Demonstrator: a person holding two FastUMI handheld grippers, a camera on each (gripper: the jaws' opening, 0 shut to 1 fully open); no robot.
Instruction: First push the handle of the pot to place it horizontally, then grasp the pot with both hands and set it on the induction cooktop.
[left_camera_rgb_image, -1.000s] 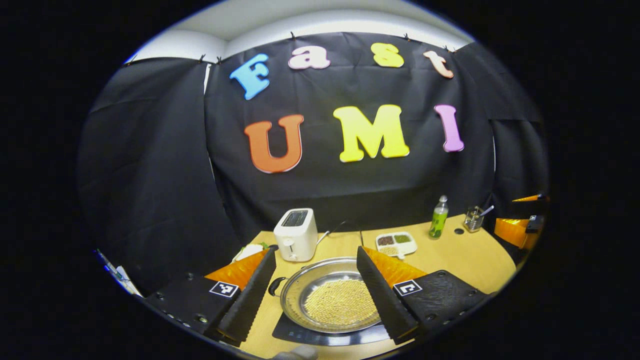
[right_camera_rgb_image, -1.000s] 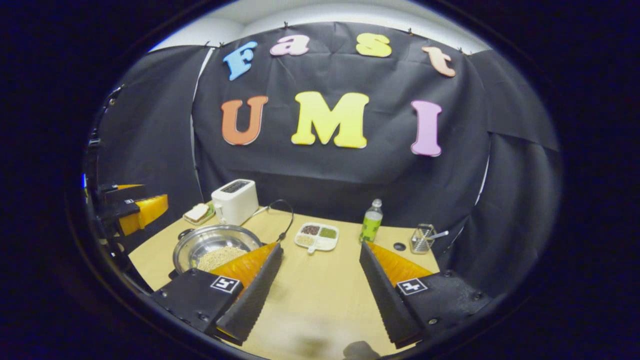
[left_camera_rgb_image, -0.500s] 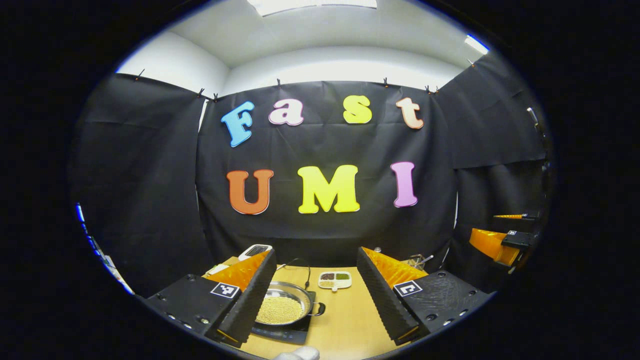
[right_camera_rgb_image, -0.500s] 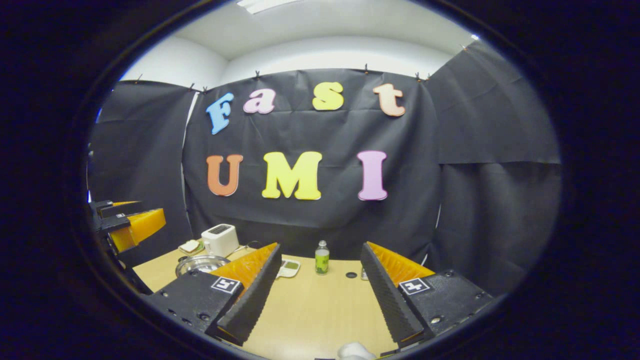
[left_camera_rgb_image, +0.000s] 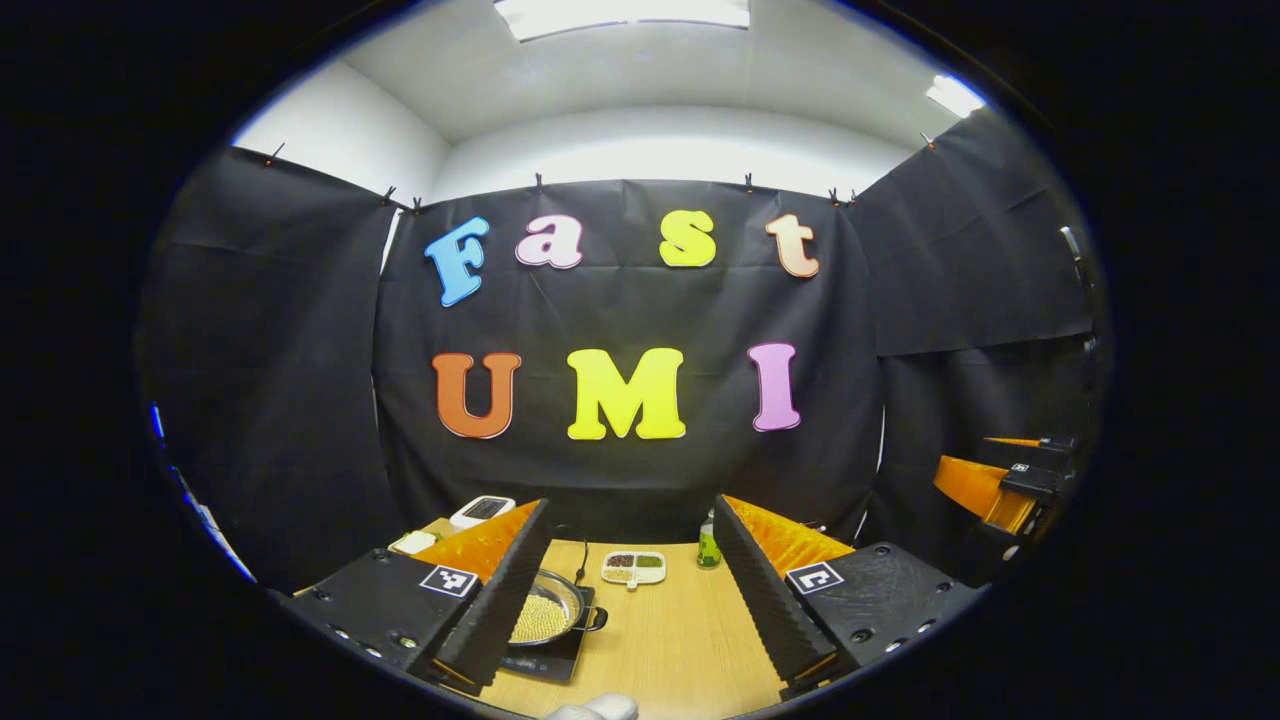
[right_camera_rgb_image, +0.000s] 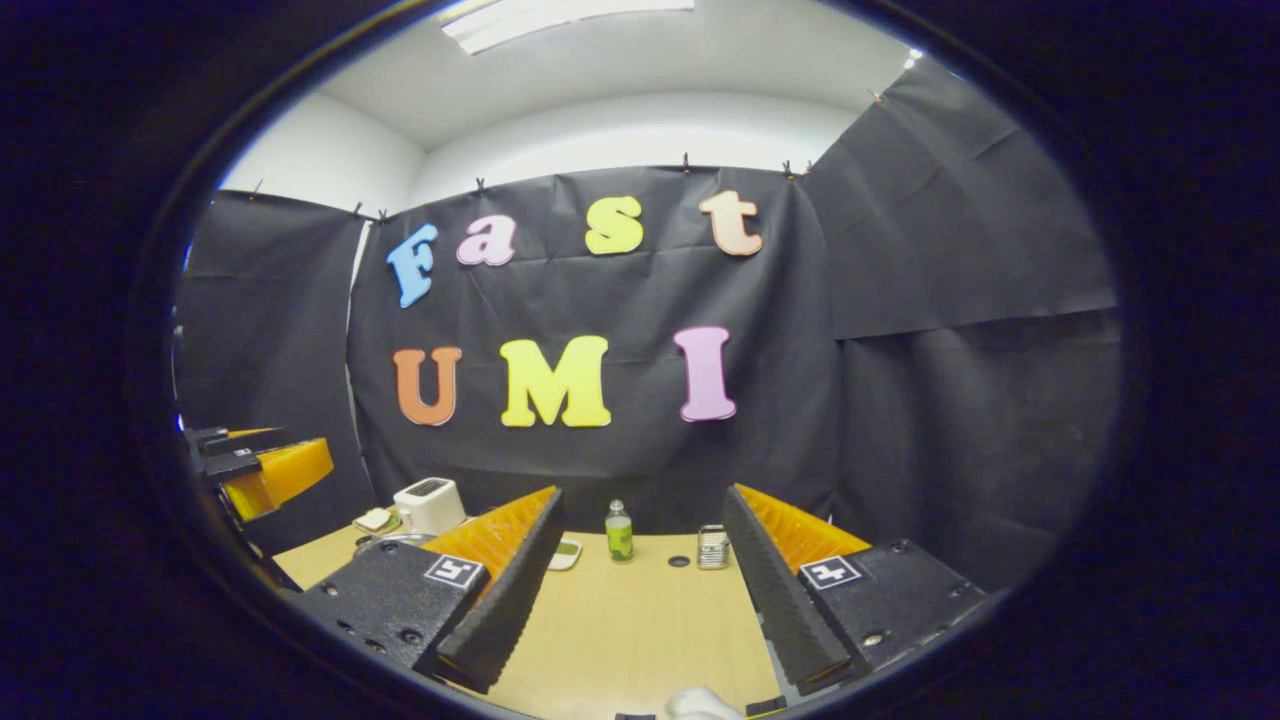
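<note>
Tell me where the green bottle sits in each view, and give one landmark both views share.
Left gripper view: the green bottle stands at the table's far edge, just left of this gripper's right-hand finger, which partly hides it.
Right gripper view: it stands near the middle, between the two fingers.
Shared landmark: the white toaster, far left on the table.

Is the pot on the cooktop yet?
Yes. The pot, holding yellow grains, sits on the cooktop, its handle out to the side.

We see open table (right_camera_rgb_image: 640, 630) ahead of both tools. Obstacles line the far edge: toaster (right_camera_rgb_image: 428, 504), divided dish (left_camera_rgb_image: 633, 567), bottle (right_camera_rgb_image: 619, 531), with the pot (left_camera_rgb_image: 545, 615) at left.
</note>
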